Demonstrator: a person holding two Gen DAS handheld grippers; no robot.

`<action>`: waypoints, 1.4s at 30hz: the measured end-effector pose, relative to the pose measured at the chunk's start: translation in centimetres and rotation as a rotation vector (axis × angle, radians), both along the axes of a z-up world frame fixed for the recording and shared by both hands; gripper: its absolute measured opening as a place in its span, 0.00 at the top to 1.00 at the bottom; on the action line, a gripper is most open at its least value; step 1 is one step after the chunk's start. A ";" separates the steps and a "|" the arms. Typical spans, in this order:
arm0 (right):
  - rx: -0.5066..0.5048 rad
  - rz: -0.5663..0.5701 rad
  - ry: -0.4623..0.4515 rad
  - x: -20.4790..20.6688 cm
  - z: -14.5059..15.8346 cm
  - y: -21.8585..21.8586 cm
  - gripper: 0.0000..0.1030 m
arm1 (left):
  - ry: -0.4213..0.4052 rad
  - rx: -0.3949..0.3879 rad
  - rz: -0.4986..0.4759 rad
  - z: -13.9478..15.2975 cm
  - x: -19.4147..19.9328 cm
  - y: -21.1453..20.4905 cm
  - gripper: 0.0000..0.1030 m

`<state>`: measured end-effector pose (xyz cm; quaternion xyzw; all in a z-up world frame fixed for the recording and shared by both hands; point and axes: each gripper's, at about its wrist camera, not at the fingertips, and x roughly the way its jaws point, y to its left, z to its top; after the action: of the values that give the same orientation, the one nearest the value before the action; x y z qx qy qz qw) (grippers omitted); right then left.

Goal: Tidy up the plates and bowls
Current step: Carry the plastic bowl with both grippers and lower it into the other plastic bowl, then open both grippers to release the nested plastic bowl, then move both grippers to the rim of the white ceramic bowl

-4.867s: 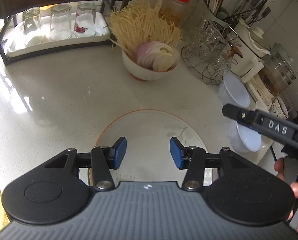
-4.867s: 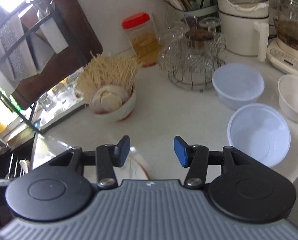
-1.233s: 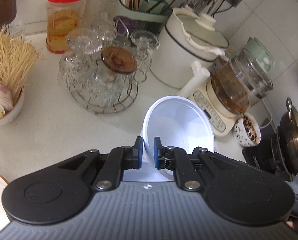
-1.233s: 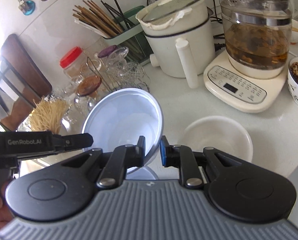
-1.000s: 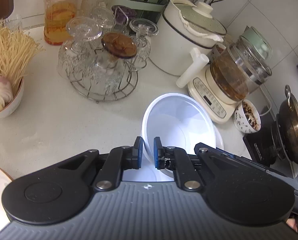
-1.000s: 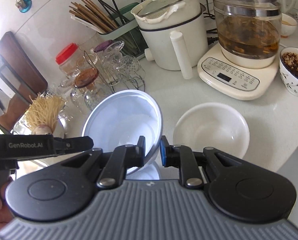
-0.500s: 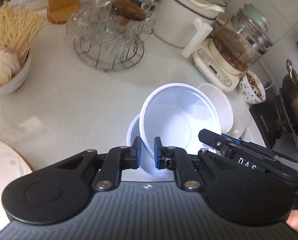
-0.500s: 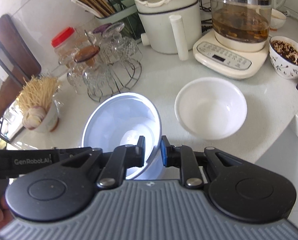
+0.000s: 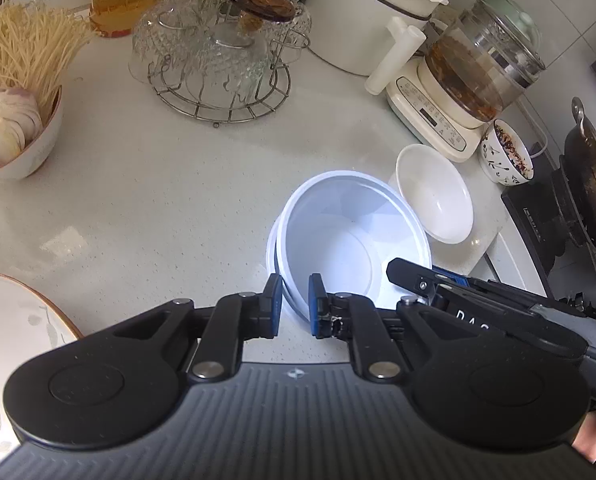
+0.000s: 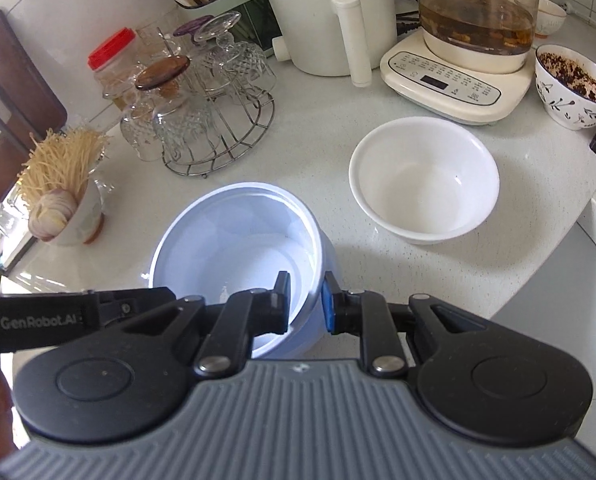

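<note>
Each view is taken from just behind its own jaws, angled steeply down at the table [image 9: 146, 208] from close range. The left wrist view is aimed from the near edge toward the back right corner; the right wrist view is aimed toward the back left. Shared by both are the nested plastic bowls [image 9: 349, 236] [image 10: 238, 240], the white bowl [image 9: 433, 196] [image 10: 423, 178] and the glass rack [image 9: 222, 64] [image 10: 202, 120].

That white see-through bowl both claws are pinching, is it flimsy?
Probably. The plastic bowl looks thin-walled and translucent, so likely light and bendy. Pinched only at its rim by the left claw and right claw, it might flex or slip.
</note>
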<state>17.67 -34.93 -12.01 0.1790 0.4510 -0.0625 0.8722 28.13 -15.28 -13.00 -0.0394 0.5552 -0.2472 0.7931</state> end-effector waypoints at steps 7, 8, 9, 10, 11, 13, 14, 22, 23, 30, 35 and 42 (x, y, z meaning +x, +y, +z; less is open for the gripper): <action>-0.024 0.008 -0.030 -0.3 0.9 0.4 0.39 | -0.024 0.026 -0.020 0.3 -0.1 0.0 0.65; -0.033 0.012 -0.038 -0.4 1.3 0.5 0.39 | -0.044 0.028 -0.020 0.6 -0.1 0.2 0.62; -0.038 0.015 -0.044 -0.4 1.5 0.6 0.39 | -0.062 0.028 -0.019 1.0 -0.2 0.4 0.59; -0.042 0.017 -0.053 -0.5 1.9 0.6 0.39 | -0.073 0.027 -0.019 1.2 -0.3 0.5 0.58; -0.048 0.020 -0.064 -0.6 2.2 0.6 0.39 | -0.082 0.026 -0.016 1.6 -0.3 0.6 0.58; -0.061 0.019 -0.081 -0.9 2.8 0.6 0.39 | -0.102 0.025 -0.010 2.2 -0.3 0.8 0.58; -0.060 0.016 -0.089 -1.0 3.1 0.5 0.39 | -0.111 0.024 -0.010 2.5 -0.3 0.9 0.58; -0.050 -0.025 -0.172 -2.5 5.4 -0.5 0.39 | -0.199 -0.019 -0.026 5.7 -1.6 0.6 0.58; -0.053 -0.028 -0.184 -2.7 5.7 -0.6 0.39 | -0.210 -0.027 -0.034 6.0 -1.7 0.4 0.58; -0.100 -0.045 -0.261 -3.9 7.6 -1.1 0.39 | -0.260 -0.058 -0.070 7.2 -2.9 -0.7 0.58; -0.128 -0.072 -0.290 -4.7 8.3 -1.9 0.39 | -0.277 -0.078 -0.098 7.9 -3.3 -1.6 0.58; -0.131 -0.114 -0.302 -5.2 7.9 -4.2 0.39 | -0.258 -0.097 -0.143 7.5 -2.9 -4.2 0.58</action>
<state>12.48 -39.10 -4.15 0.1543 0.2991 -0.1134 0.9348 25.26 -19.50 -5.47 -0.0058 0.4377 -0.3327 0.8353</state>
